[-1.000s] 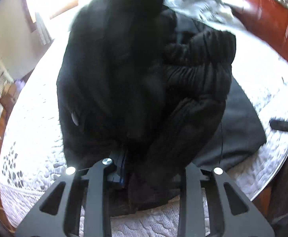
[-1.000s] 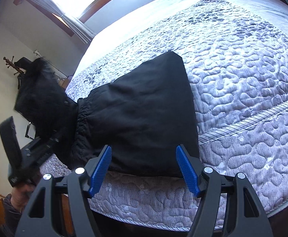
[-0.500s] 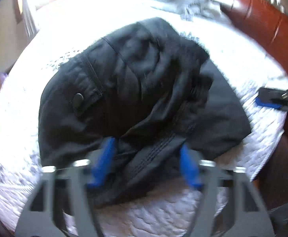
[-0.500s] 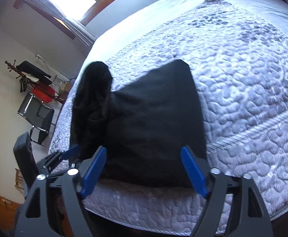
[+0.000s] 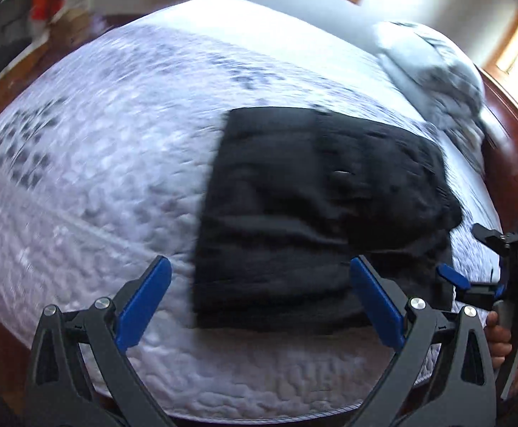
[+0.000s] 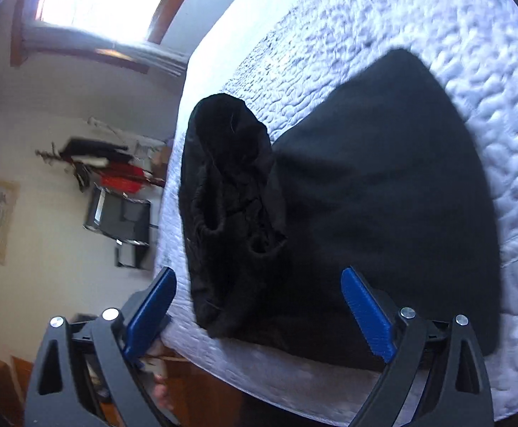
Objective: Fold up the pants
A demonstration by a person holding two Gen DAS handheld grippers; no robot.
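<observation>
While both tongs hang off the bed's near edge, the pants (image 5: 315, 213) lie folded on the quilt (image 5: 99, 185), a dark block close to that edge.

Left tongs (image 5: 259, 306): blue pads spread wide, nothing between them, not touching cloth. Pants sit ahead and a bit right of its centreline; the near hem runs across between the pads.

Right tongs (image 6: 259, 313): also wide apart, empty. From its camera the flat folded panel lies ahead and right, with a bunched, rumpled end (image 6: 230, 192) standing up at the left side of the bundle. That lump is roughly straight ahead of these tongs.

Long axis, as far as I can tell, runs left-right along the bed edge.

Judgement: fold looks mostly done; the bunched end needs flattening or tucking. Right tongs appear better lined up with it, though blur makes distance hard to call.
</observation>
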